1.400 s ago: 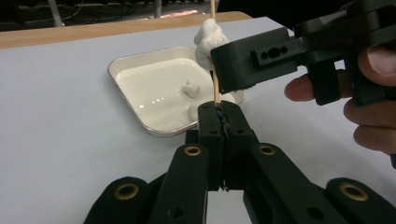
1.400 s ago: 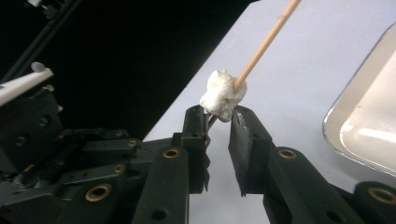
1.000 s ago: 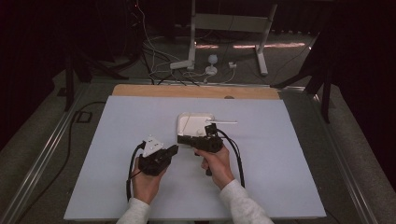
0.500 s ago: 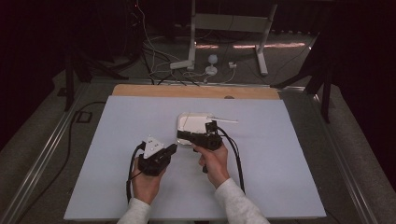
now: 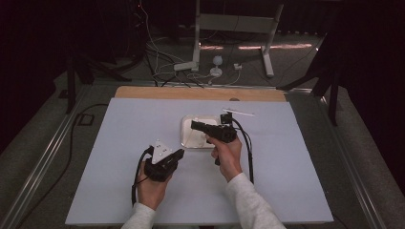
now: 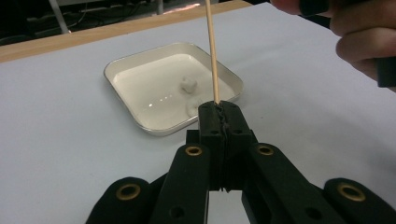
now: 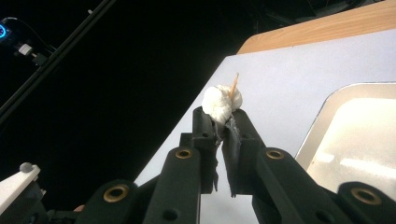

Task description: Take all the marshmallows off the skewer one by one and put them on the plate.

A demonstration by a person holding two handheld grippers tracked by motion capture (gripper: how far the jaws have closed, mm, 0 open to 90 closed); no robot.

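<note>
My left gripper (image 6: 218,112) is clamped on the lower end of a thin wooden skewer (image 6: 211,51), which rises steeply just in front of the white tray (image 5: 183,138). My right gripper (image 7: 223,122) is pinched on a small white ball (image 7: 222,103), most likely a marshmallow, just beside the tray's left rim, with what looks like the skewer's tip poking up behind it; from that angle I can't be sure it has gone through.

The ball looks soft, light and easily squashed, so I'd hold it by its sides with only gentle pressure. The skewer is stiff but thin and could snap or slip, so gripping it low, near the base, suits it. Two more white pieces (image 6: 188,85) lie in the tray.

Compared with a second ago, my right hand has lifted off the tray and swung over it, while the left hand has kept still.
</note>
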